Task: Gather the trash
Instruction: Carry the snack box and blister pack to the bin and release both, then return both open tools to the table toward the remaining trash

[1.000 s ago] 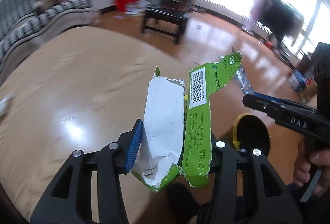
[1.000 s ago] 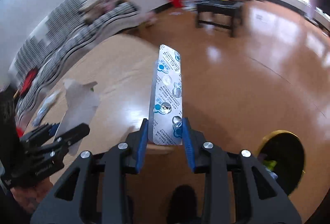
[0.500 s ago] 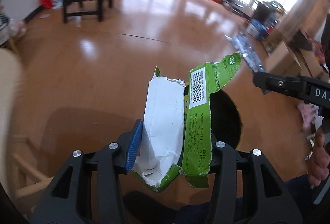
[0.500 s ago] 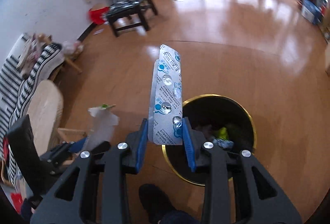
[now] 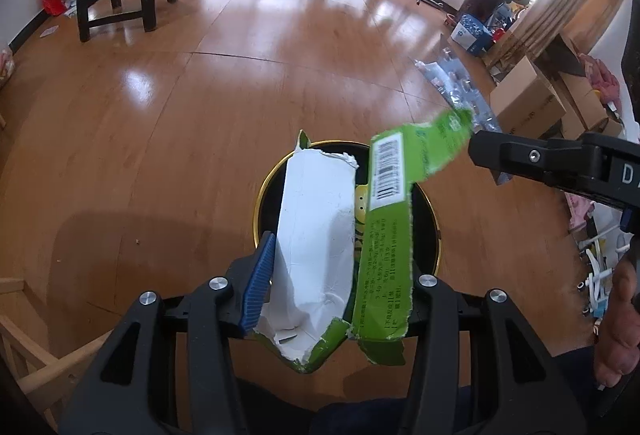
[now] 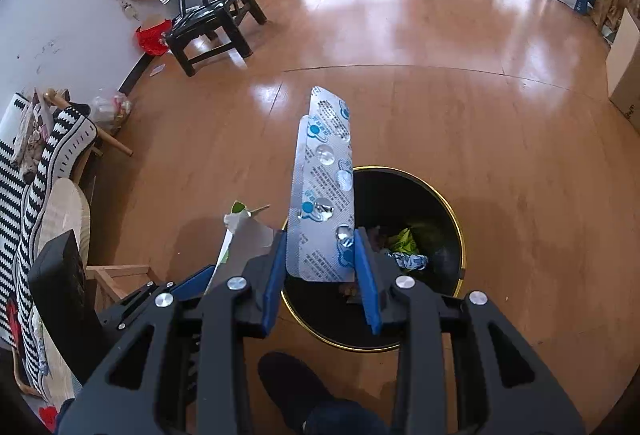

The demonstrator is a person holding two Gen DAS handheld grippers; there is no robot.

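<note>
Left wrist view: the left gripper (image 5: 338,275) has its jaws clamped on a torn green wrapper (image 5: 320,255), white inside, barcode flap standing up. A second ago a pale round surface lay beneath it; now the black gold-rimmed trash bin (image 5: 434,235) sits directly under the wrapper on the wooden floor (image 5: 200,95). The right gripper (image 5: 560,163) reaches in from the right edge, a hand (image 5: 616,323) below it.

Right wrist view: the right gripper (image 6: 320,275) pinches an emptied pill blister strip (image 6: 324,195) between narrow jaws, the strip upright. The bin (image 6: 460,235) (already holding crumpled scraps) has come from the frame's corner to just beyond the jaws; the wrapper (image 6: 240,235) shows to the left.

Both pieces now look carried to the bin, so release seems the remaining step.
</note>
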